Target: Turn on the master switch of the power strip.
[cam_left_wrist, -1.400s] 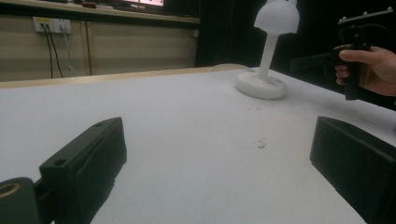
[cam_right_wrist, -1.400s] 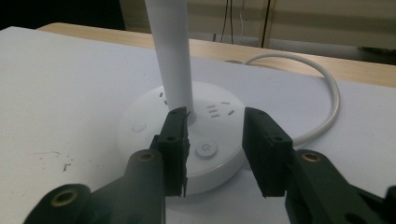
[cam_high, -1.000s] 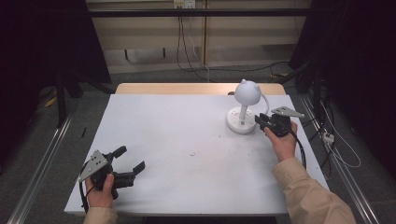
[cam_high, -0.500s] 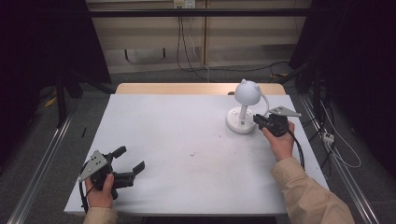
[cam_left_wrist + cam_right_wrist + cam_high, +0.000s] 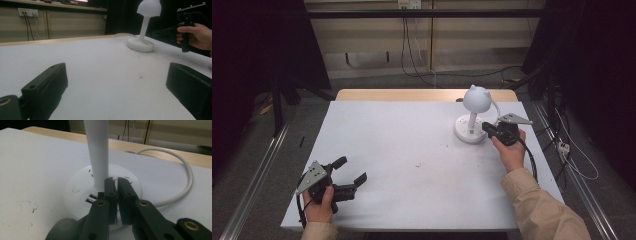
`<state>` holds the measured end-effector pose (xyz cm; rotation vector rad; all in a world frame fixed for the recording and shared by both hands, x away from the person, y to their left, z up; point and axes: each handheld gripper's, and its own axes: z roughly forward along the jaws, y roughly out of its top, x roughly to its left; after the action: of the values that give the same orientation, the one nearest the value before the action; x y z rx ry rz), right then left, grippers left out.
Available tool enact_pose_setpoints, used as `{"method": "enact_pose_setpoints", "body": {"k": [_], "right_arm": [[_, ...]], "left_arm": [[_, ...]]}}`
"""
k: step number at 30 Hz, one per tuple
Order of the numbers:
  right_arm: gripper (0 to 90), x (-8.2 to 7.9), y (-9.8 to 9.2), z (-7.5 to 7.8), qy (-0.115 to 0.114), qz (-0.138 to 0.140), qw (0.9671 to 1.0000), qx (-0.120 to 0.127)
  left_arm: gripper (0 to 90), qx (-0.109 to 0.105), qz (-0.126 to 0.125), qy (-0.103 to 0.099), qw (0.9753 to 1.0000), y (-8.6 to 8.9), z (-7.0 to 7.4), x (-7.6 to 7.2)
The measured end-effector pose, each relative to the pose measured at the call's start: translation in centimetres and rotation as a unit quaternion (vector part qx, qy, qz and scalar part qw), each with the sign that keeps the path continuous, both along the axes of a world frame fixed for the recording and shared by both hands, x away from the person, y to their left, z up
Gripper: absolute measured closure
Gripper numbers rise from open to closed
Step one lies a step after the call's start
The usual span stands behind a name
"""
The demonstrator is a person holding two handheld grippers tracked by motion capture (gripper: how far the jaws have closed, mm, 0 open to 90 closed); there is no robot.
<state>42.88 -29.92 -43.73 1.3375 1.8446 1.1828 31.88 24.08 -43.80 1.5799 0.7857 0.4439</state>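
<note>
We see our right gripper (image 5: 117,182), jaws nearly pinched together on nothing, over the round glossy base of the white lamp (image 5: 473,120) on the matte white table (image 5: 402,150), while our left gripper (image 5: 351,172) gapes well apart from it.

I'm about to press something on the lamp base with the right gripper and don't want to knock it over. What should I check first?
1. Right gripper jaws nearly shut, nothing between them: ok.
2. Tips over the lamp base, beside the stem: ok.
3. Tips touching the base: cannot tell.
4. Lamp upright, base flat on the table: ok.
5. Lamp cord clear of the jaws: ok.
6. Left gripper open, far from the lamp: ok.
</note>
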Motion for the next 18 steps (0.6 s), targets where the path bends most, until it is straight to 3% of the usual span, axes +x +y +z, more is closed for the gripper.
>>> {"method": "enact_pose_setpoints", "body": {"k": [18], "right_arm": [[90.0, 0.32, 0.23, -0.71, 0.011, 0.005, 0.9999, -0.004]], "left_arm": [[3.5, -0.001, -0.001, 0.0, 1.0, 0.06, -0.05, 0.04]]}}
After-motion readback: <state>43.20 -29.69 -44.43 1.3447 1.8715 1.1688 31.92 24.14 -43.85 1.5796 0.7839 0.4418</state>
